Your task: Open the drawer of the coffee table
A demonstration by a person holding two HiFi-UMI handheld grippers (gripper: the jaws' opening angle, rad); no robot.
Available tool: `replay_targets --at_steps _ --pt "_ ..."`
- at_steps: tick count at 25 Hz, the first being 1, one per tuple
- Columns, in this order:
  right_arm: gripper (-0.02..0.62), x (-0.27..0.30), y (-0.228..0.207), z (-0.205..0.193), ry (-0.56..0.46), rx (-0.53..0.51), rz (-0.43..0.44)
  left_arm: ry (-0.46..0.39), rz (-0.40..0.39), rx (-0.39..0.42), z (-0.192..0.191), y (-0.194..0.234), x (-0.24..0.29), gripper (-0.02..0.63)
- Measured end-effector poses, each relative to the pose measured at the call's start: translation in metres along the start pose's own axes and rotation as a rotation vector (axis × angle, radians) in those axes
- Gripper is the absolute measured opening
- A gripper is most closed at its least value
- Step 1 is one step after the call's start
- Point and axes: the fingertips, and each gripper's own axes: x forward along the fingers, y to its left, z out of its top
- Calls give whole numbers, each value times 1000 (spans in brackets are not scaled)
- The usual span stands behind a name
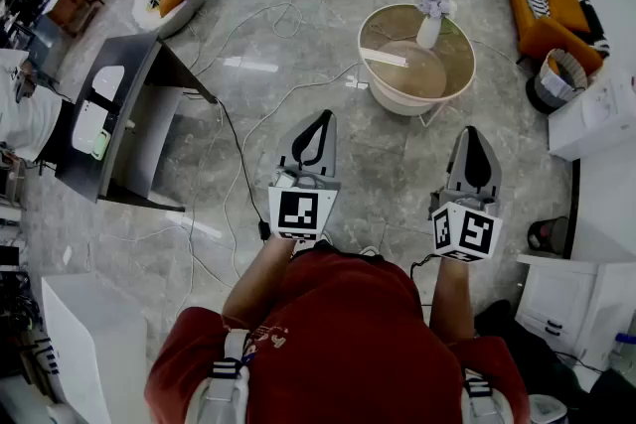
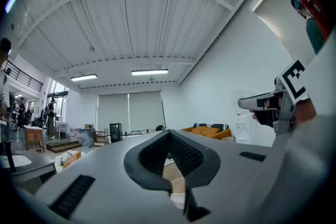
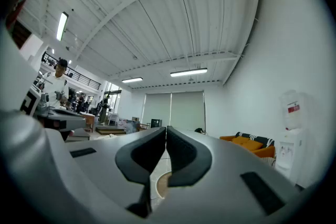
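**A:** Which step is this?

**B:** The approach, I'd judge. The coffee table, a low round desk (image 1: 396, 100) with a tan top and cream base, stands ahead on the grey marble floor (image 1: 298, 55). Both grippers are held well short of the round desk, on the person's side of it. No drawer front shows from here, so I can't say it has been opened.

**A:** And the fingers?

**B:** The left gripper (image 1: 320, 119) has its fingers (image 2: 191, 155) clenched tip to tip on nothing. The right gripper (image 1: 475, 132) is clenched and empty too.

**A:** What next?

**B:** Probably close in on the round desk and find the drawer on its base. Then release one pair of fingers, take the handle and pull level. The white vase of flowers (image 1: 428, 32) on the top's far side calls for a gentle pull.
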Motion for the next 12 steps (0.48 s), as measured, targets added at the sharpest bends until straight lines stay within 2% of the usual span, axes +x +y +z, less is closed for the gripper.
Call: replay_targets --at_steps 6,12 --pt "21 -14 -14 4 -13 -6 10 51 -14 -14 2 -30 -1 14" --pt "21 -35 -42 -9 4 4 7 26 -25 6 7 -66 3 14"
